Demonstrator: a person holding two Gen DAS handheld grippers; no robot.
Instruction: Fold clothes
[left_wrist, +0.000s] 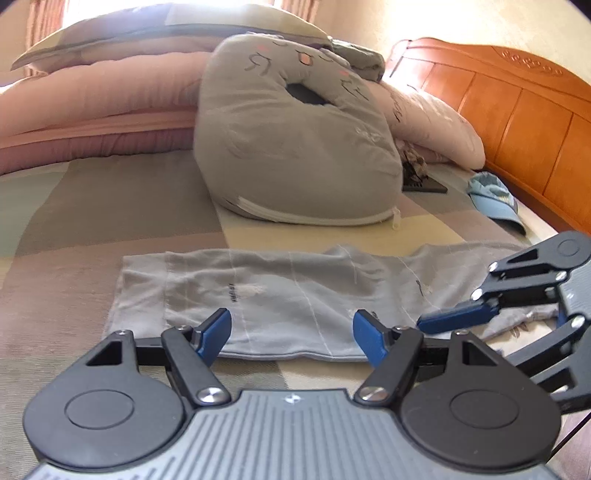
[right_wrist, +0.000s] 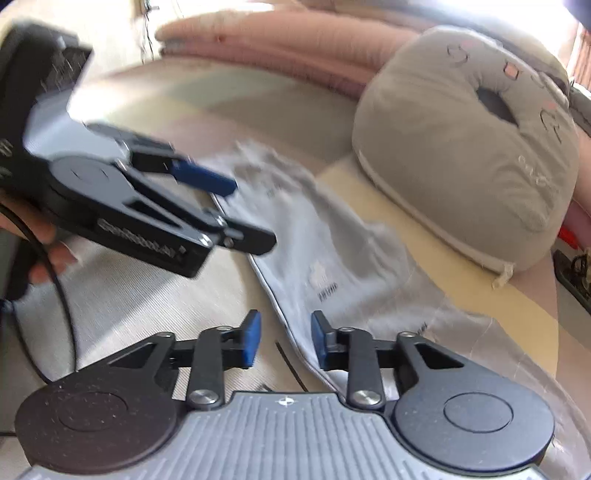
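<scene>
Grey garment (left_wrist: 280, 295) flat on bed (left_wrist: 92, 221), mid-frame. Left gripper (left_wrist: 291, 332) jaws spread over near hem; right gripper (right_wrist: 282, 341) jaws parted, straddling edge, gripping nothing.

Checked bed (left_wrist: 110, 192), grey garment (left_wrist: 295, 295), grey cushion (left_wrist: 295, 147), blue cap (left_wrist: 495, 199), pink quilts (left_wrist: 92, 110)

Open left tongs (left_wrist: 291, 334) over grey garment (left_wrist: 295, 295) on bed (left_wrist: 92, 206), right tongs (left_wrist: 491, 314) alongside
</scene>
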